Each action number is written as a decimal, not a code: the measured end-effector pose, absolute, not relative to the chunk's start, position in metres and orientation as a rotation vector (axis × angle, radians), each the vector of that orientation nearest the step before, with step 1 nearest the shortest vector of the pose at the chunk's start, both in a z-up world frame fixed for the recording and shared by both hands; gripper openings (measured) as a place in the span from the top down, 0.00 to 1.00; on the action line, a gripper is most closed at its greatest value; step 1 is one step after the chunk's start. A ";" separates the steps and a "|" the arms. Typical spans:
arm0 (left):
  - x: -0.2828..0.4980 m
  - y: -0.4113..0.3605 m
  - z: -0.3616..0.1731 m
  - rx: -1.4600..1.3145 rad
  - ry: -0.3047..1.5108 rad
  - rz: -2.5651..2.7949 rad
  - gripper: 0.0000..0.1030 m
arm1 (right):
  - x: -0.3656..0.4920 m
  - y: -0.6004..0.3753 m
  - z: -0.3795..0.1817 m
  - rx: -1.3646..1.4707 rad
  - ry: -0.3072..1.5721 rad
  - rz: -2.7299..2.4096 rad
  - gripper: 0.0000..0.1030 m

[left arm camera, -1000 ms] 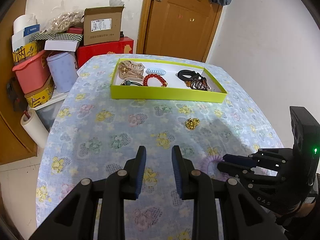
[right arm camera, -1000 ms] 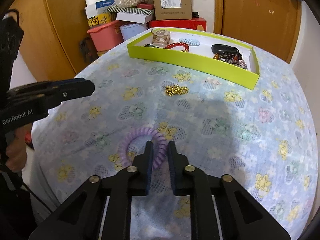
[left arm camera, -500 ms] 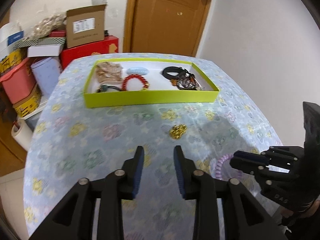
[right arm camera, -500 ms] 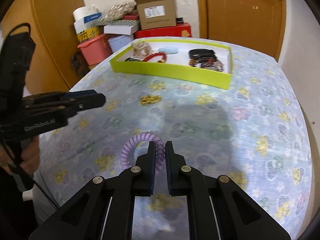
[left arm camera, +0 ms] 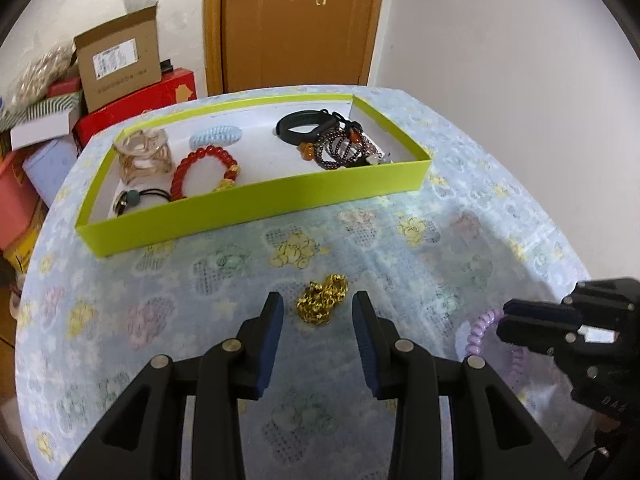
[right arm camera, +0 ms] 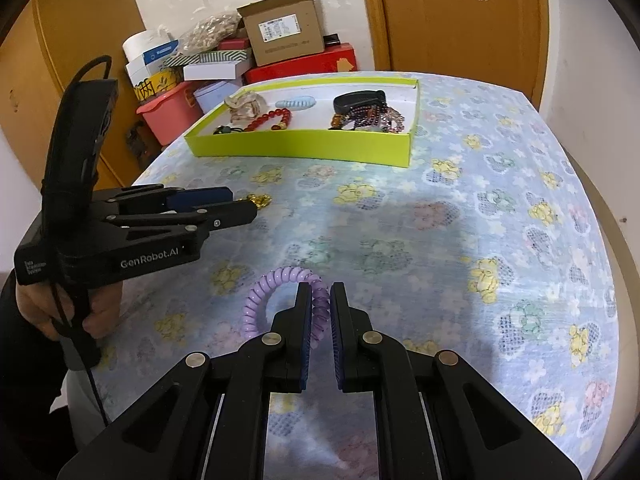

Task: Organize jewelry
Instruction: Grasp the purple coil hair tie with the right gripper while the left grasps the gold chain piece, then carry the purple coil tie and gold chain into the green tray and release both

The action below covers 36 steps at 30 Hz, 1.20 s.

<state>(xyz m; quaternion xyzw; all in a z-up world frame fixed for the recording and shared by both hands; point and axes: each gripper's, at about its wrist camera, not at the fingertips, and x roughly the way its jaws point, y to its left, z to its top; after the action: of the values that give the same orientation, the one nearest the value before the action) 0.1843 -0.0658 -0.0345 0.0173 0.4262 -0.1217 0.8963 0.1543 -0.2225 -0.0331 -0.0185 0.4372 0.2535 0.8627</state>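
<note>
**Loose gold chain lined up between spread jaws, coil tie already pinched**

In the left wrist view the gold chain (left arm camera: 322,298) lay heaped on the flowered tablecloth (left arm camera: 460,240), just below centre frame, with the left gripper (left arm camera: 318,312) hanging over it. Its jaws had just been opening and stood released, one to each side of the heap, with no pad on it. The right gripper (right arm camera: 320,308) was clenched on the purple spiral hair tie (right arm camera: 280,292), low in the centre of its own view, gripping the loop at its right side.

The chain looked light, limp and slippery; it would likely sag and trail once lifted, so the thickest part of the heap seemed the safest place to pinch. The tie looked springy and soft, light enough to hang from one side of the loop. The yellow-green tray (left arm camera: 256,210) sat in the upper half of the frame, already holding beads and bands
</note>
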 end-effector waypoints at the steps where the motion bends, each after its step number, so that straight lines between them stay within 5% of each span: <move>1: 0.184 -0.068 -0.035 0.055 0.883 -0.246 0.64 | 0.155 -0.223 -0.033 -0.036 0.916 0.531 0.91; 3: 0.184 -0.075 -0.036 0.102 0.884 -0.231 0.64 | 0.156 -0.224 -0.033 -0.033 0.913 0.530 0.91; 9: 0.180 -0.088 -0.035 0.160 0.874 -0.264 0.88 | 0.156 -0.226 -0.031 -0.020 0.905 0.526 0.91; 36: 0.153 -0.042 0.011 -0.059 0.795 -0.255 0.93 | 0.142 -0.234 -0.008 0.003 0.847 0.520 0.91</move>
<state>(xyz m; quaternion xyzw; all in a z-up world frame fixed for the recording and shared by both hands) 0.1525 -0.0424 0.0113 -0.0285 0.3860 -0.1236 0.9137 0.1418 -0.2344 -0.0082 0.0012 0.4063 0.2495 0.8790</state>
